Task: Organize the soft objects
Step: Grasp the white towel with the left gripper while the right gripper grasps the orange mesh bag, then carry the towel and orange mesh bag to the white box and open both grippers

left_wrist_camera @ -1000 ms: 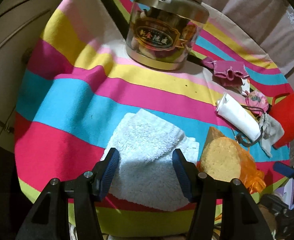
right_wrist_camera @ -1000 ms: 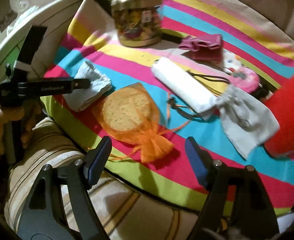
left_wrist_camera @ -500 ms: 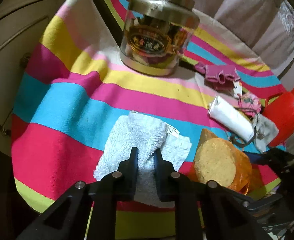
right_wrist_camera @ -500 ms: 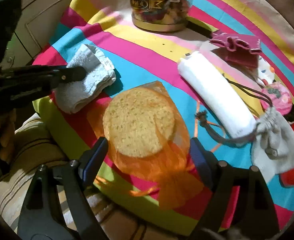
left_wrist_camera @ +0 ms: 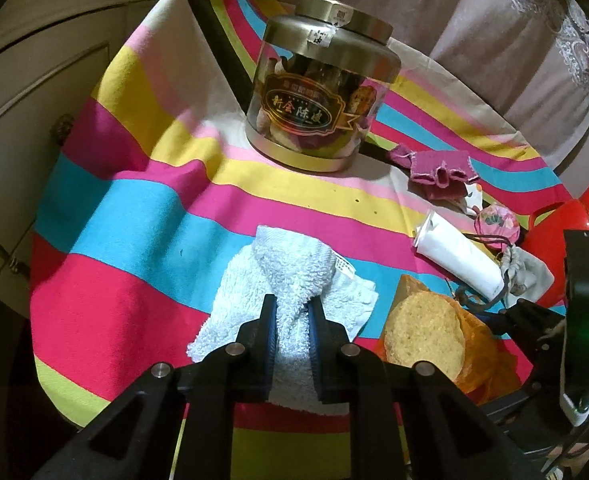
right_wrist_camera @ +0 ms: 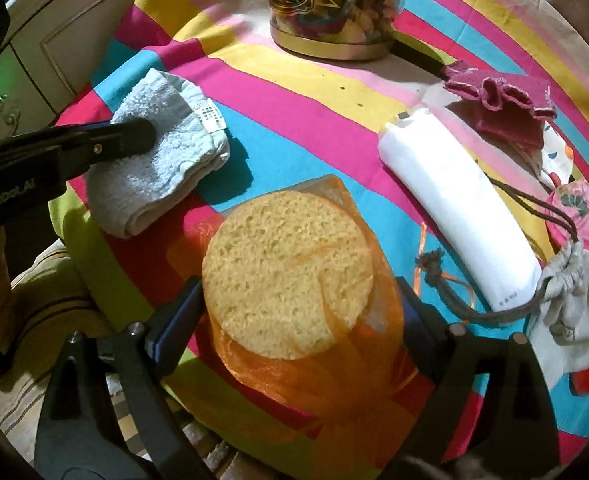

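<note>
The left gripper [left_wrist_camera: 292,328] has its jaws pinched tight on a fold of the white terry washcloth [left_wrist_camera: 290,280], which lies bunched on the striped tablecloth [left_wrist_camera: 134,220] near the table's front edge; the cloth's small woven tag [right_wrist_camera: 210,114] sticks out on the side toward the sponge. From the right wrist view the same gripper [right_wrist_camera: 146,136] reaches in from the left and presses into the top of the washcloth.

The right gripper [right_wrist_camera: 298,312] hangs over the round yellow sponge [right_wrist_camera: 288,272] with its jaws spread wide and opening further — the sponge and its orange mesh bag [right_wrist_camera: 334,368] sit between the fingers, and the pads do not appear to be pressing on them, though the right pad is partly hidden behind the mesh. The sponge lies just beside the washcloth, near the front edge.

Further back stands a clear jar with a metal lid [left_wrist_camera: 322,96], full of what look like wrapped sweets. To the right lie a white rolled pouch [right_wrist_camera: 458,208], a crumpled magenta cloth pouch [right_wrist_camera: 502,104], a small round pink floral purse [right_wrist_camera: 580,212] and a grey drawstring bag [right_wrist_camera: 570,312], whose dark cord loops across the white pouch's end. A red plastic object [left_wrist_camera: 566,240] sits at the far right — the right gripper's body partly blocks it in the left wrist view.
</note>
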Demonstrator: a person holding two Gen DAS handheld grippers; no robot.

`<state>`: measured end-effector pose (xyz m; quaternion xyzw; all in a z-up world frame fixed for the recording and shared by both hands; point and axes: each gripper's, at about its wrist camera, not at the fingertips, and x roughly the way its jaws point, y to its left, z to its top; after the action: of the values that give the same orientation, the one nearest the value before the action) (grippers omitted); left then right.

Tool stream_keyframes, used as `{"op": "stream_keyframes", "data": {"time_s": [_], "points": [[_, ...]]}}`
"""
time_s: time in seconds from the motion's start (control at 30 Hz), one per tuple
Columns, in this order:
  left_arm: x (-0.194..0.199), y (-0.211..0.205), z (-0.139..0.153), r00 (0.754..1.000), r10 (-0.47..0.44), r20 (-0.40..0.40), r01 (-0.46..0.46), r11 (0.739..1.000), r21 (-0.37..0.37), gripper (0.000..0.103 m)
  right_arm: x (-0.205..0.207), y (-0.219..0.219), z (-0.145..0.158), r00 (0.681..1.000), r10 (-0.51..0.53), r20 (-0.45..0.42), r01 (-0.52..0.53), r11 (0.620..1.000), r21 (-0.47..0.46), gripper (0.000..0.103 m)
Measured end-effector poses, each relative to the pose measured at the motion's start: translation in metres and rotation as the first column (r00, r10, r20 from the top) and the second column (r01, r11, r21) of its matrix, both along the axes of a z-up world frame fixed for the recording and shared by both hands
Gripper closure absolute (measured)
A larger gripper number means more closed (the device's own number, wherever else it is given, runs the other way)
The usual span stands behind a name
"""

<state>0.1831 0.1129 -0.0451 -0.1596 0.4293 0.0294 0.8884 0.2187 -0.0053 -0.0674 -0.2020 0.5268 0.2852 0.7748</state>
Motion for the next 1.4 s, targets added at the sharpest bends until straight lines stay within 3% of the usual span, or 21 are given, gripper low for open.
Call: {"op": "stream_keyframes", "data": {"time_s": [0.07,0.13,0.57,1.0,1.4], "points": [[-0.002,-0.001,0.002,1.000,0.003,0.010,-0.003,1.000,0.004,0.088,-0.001,0.000,0.000,1.000,0.003,0.006,-0.003,1.000,0.002,0.012],[-0.003,-0.001,0.005,1.000,0.005,0.022,-0.005,1.000,0.007,0.088,-0.003,0.000,0.001,1.000,0.008,0.011,-0.009,1.000,0.014,0.020],[-0.017,-0.013,0.035,0.995,0.016,0.096,-0.018,1.000,0.020,0.088,-0.021,-0.030,0.036,0.991,-0.075,0.113,0.065,0.994,0.091,0.020],[-0.031,-0.063,0.074,0.988,-0.060,0.144,0.060,0.998,0.004,0.088,-0.043,-0.088,0.079,0.956,-0.213,0.201,0.182,0.970,0.161,0.020],[-0.035,-0.151,0.098,0.956,-0.238,0.171,0.241,0.971,0.002,0.088,-0.074,-0.210,0.121,0.854,-0.470,0.223,0.414,0.874,0.256,0.020]]}}
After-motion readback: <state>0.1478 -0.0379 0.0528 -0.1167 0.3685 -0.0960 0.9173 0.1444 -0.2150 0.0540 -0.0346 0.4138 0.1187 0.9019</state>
